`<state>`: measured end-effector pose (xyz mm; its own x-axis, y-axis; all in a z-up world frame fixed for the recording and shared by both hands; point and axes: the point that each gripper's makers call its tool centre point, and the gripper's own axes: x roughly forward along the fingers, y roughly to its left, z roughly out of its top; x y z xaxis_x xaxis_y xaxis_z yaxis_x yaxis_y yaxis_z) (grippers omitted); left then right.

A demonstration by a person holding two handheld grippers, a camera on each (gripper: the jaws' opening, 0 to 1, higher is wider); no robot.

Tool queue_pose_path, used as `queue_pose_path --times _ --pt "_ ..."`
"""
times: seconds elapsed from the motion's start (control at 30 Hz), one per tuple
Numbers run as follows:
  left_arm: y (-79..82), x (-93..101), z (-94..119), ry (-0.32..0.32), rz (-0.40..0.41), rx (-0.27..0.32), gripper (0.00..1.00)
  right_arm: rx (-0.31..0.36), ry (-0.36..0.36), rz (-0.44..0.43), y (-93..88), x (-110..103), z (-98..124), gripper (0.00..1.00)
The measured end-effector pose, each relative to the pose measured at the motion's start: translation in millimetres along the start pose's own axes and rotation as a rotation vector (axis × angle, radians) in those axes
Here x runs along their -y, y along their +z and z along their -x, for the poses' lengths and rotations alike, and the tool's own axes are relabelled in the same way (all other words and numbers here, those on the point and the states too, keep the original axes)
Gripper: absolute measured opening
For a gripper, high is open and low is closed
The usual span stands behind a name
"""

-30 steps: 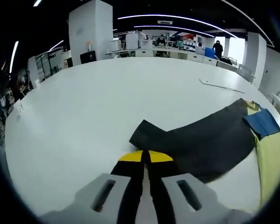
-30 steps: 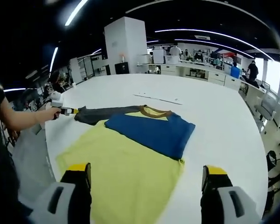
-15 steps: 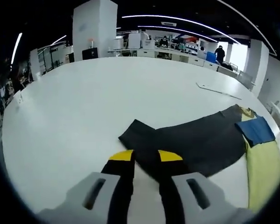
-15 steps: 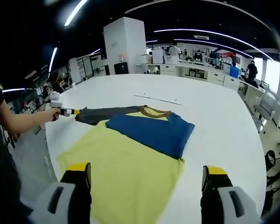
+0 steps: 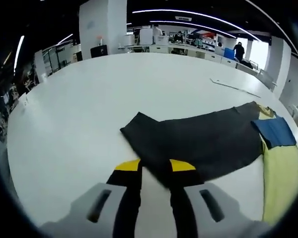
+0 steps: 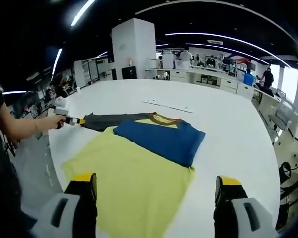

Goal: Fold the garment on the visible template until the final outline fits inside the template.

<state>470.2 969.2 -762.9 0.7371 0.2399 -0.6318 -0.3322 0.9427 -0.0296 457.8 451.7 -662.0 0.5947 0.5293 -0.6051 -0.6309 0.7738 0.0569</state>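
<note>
A: The left gripper (image 5: 154,171) is pinched narrow on the cuff of the long dark grey sleeve (image 5: 198,144), which lies stretched flat across the white desk (image 5: 79,114). The right gripper (image 6: 155,191) hangs wide apart, holding nothing, over the hem of the pale yellow garment body (image 6: 134,183).

B: So the sleeve comes in next, I think. Lift the cuff only a little, carry it over the yellow body, and lay it flat without dragging the shoulder.

A: The other sleeve, blue (image 6: 161,139), is already folded across the chest, just below the brown collar (image 6: 165,119).

B: Beyond the collar, a thin pale strip (image 6: 169,105) lies well apart from the garment. Nothing stands between the cuff and the yellow body.
</note>
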Motion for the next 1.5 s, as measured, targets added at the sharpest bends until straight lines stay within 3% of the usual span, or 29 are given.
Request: queue_pose_path --times 0.2,0.3,0.4,0.53,0.83,1.5 --pt "-0.5 2.6 0.7 -0.006 0.040 -0.003 0.12 -0.007 0.000 0.007 -2.1 -4.7 -2.1 1.00" --pt "-0.5 5.5 0.7 -0.016 0.050 -0.006 0.04 0.000 0.004 0.004 -0.5 -6.5 -2.2 1.00" --pt "0.6 9.0 0.8 -0.022 -0.043 -0.016 0.00 -0.006 -0.006 0.018 -0.9 -6.4 -1.7 1.00" --pt "2.2 12.1 3.7 -0.034 -0.068 -0.023 0.00 -0.032 -0.016 0.058 -5.5 -3.2 -1.7 1.00" --pt "38.2 24.6 20.7 -0.066 -0.103 0.055 0.00 0.000 0.017 0.026 -3.1 -7.1 -0.5 1.00" --pt "101.4 90.6 49.2 -0.191 -0.141 0.196 0.00 0.033 0.051 0.012 -6.1 -10.5 4.3 1.00"
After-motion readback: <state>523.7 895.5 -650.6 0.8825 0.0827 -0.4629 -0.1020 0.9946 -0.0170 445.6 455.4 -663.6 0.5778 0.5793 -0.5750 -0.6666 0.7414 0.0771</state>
